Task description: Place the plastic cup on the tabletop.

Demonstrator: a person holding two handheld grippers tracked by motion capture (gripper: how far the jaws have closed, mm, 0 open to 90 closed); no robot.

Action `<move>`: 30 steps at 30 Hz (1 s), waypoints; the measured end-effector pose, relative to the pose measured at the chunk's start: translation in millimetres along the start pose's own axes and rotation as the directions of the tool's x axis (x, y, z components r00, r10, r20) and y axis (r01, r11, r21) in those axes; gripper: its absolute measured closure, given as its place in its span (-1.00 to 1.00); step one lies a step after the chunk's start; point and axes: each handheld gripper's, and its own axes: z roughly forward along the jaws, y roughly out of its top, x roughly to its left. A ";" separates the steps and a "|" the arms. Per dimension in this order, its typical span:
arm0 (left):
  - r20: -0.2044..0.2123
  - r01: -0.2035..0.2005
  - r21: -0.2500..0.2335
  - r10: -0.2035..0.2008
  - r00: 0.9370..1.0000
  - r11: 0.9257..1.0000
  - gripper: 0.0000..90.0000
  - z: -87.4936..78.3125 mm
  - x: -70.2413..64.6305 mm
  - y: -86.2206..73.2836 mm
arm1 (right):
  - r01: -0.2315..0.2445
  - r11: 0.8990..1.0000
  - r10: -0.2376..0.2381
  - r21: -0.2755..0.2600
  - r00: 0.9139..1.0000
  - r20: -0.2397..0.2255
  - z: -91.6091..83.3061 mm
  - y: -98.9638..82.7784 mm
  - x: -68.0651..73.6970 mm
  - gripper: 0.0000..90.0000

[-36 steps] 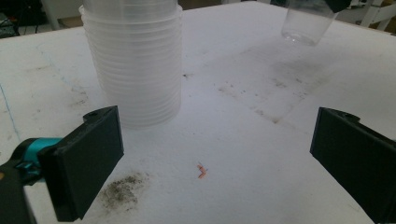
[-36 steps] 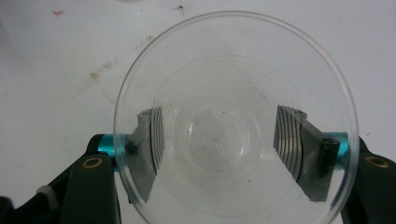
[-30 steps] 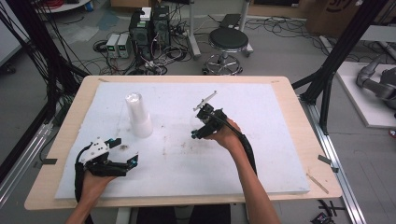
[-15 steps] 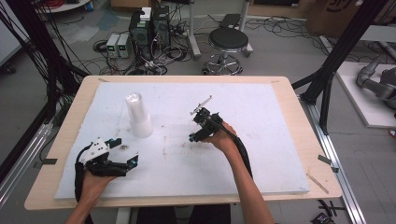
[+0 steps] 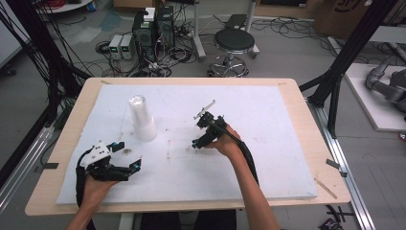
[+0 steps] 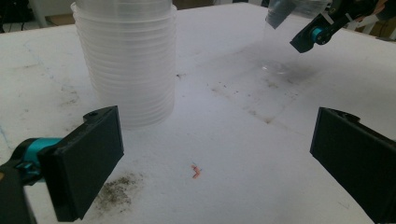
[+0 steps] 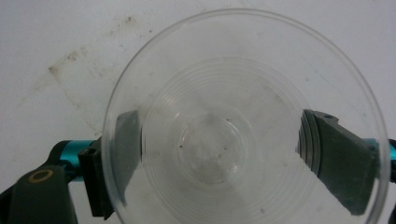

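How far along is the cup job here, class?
Done: one clear cup stands apart from the cup stack. In hand: the right gripper straddles it, its jaws just opened. Left: probably the remaining stacked cups; the left gripper rests open.

A cup stack (image 5: 141, 119) stands on the white-padded table (image 5: 287, 86).

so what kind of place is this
Most likely a robotics or data-collection lab, not a home: a padded work table framed by black camera struts, computer boxes and tangled cables on the floor, and a stool behind.
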 end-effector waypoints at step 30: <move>0.002 0.005 0.011 -0.005 1.000 1.000 -0.94 1.2 0.8 0.2 | -0.062 0.929 0.070 -0.364 0.998 0.008 -60.9 -116.8 11.3 -0.70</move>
